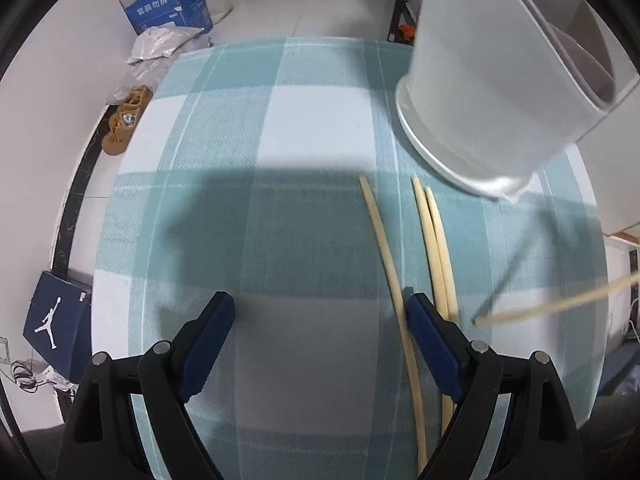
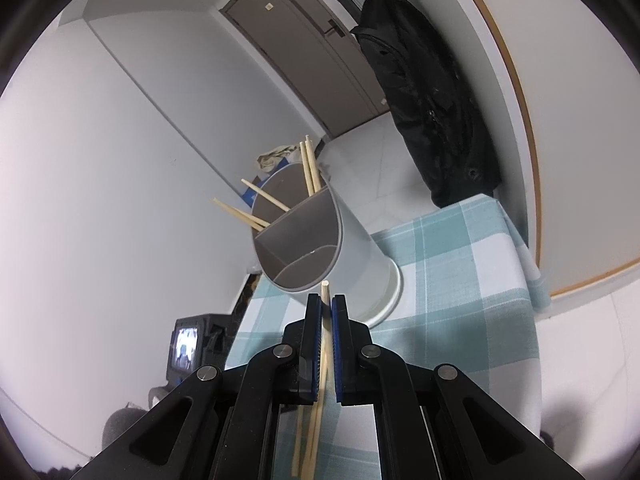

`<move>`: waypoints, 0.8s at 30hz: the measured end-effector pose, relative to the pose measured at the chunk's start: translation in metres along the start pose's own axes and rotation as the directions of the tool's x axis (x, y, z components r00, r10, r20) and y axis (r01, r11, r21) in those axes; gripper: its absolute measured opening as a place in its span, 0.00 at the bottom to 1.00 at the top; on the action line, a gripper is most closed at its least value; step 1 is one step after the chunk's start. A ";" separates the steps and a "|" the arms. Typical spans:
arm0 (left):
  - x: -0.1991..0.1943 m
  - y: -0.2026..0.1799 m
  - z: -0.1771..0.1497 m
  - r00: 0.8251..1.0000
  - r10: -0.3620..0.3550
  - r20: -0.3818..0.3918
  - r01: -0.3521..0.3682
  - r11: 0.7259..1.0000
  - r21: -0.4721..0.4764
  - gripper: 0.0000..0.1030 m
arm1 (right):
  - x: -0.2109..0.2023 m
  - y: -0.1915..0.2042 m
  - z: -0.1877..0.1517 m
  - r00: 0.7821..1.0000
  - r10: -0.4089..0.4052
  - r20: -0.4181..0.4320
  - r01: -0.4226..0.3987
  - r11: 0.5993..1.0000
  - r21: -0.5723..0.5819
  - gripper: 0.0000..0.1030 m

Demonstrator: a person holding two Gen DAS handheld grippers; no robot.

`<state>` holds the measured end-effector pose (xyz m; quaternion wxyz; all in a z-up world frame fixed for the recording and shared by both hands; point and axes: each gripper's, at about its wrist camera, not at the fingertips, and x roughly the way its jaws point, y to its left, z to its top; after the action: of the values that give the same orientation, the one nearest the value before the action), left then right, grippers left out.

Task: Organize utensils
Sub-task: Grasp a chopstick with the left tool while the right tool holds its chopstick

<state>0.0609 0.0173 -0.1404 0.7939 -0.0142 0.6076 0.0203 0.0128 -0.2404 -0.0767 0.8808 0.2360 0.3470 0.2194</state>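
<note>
In the left wrist view my left gripper points down at the checked tablecloth and stands open. One pale chopstick lies between its fingers, close to the right finger. A pair of chopsticks lies just outside that finger. The white divided utensil holder stands at the upper right. In the right wrist view my right gripper is shut on a single chopstick, its tip just below the rim of the holder. Several chopsticks lean in the holder's far compartment.
The table's left edge drops to a floor with a blue carton, a dark shoe box and a brown shoe. A black jacket hangs past the table's far corner. A blurred chopstick crosses the right side of the left wrist view.
</note>
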 end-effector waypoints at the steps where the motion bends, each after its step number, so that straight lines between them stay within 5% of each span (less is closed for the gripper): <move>1: 0.000 -0.001 0.001 1.000 0.003 0.004 -0.003 1.000 0.004 0.82 | 0.000 -0.001 0.000 1.000 0.003 -0.001 -0.003 1.000 0.005 0.04; 8: -0.001 -0.005 0.012 0.999 -0.012 0.037 0.012 1.000 0.004 0.56 | 0.000 0.000 0.001 1.000 0.001 -0.006 -0.001 1.000 -0.003 0.04; 10: -0.002 -0.008 0.014 0.999 -0.018 0.050 0.017 1.000 0.015 0.39 | 0.000 -0.002 0.001 1.000 0.001 -0.006 -0.001 1.000 -0.001 0.04; 12: -0.004 -0.013 0.015 0.998 -0.031 0.048 0.030 0.999 0.032 0.06 | 0.001 -0.004 0.002 1.000 0.001 -0.009 -0.001 1.000 0.007 0.04; 20: -0.010 -0.011 0.018 0.991 -0.114 0.065 0.116 0.993 -0.017 0.01 | 0.002 -0.005 0.002 1.000 -0.008 -0.011 0.008 1.000 0.012 0.04; 24: -0.035 -0.007 0.014 0.974 -0.162 0.158 0.172 0.984 -0.047 0.01 | 0.001 -0.002 0.002 1.000 -0.006 -0.008 0.006 1.000 0.001 0.04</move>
<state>0.0659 0.0101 -0.1025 0.8363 -0.0876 0.5406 -0.0272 0.0150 -0.2419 -0.0771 0.8800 0.2345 0.3512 0.2174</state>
